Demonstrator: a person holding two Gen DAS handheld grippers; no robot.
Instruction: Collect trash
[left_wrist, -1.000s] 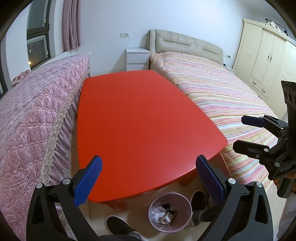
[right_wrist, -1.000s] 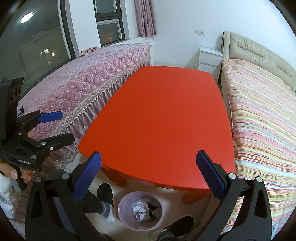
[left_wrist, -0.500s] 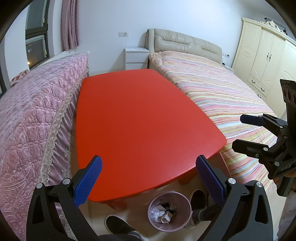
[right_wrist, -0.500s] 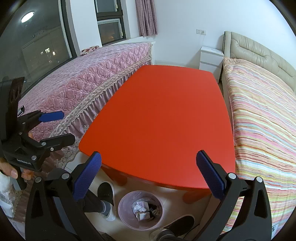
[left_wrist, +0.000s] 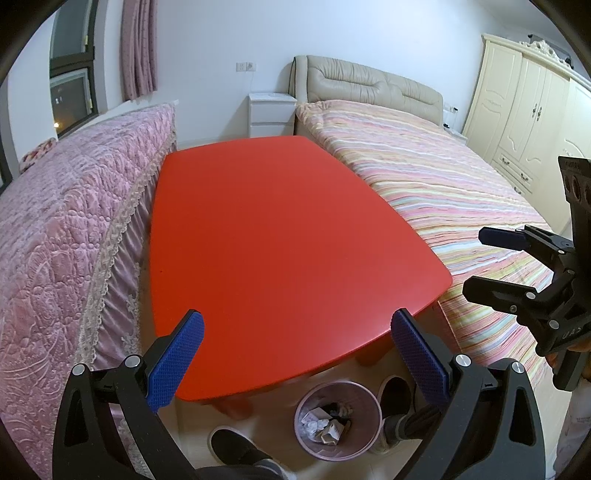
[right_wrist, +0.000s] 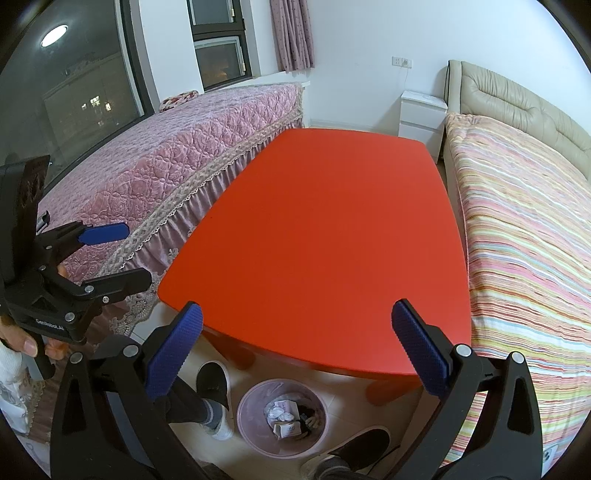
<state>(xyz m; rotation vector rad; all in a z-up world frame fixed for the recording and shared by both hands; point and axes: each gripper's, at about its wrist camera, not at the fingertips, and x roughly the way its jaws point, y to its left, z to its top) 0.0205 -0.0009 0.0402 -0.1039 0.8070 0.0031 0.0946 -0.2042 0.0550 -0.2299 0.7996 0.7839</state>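
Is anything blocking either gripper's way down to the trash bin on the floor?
Nothing visible does. The pink trash bin stands open-topped on the floor just past the red table edge, between the person's feet; left gripper and right gripper hang open above it.

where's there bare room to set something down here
The whole red table top is bare, bordered by the pink quilted bed and striped bed. Crowded: the floor at its near edge, with the bin of trash between two feet.
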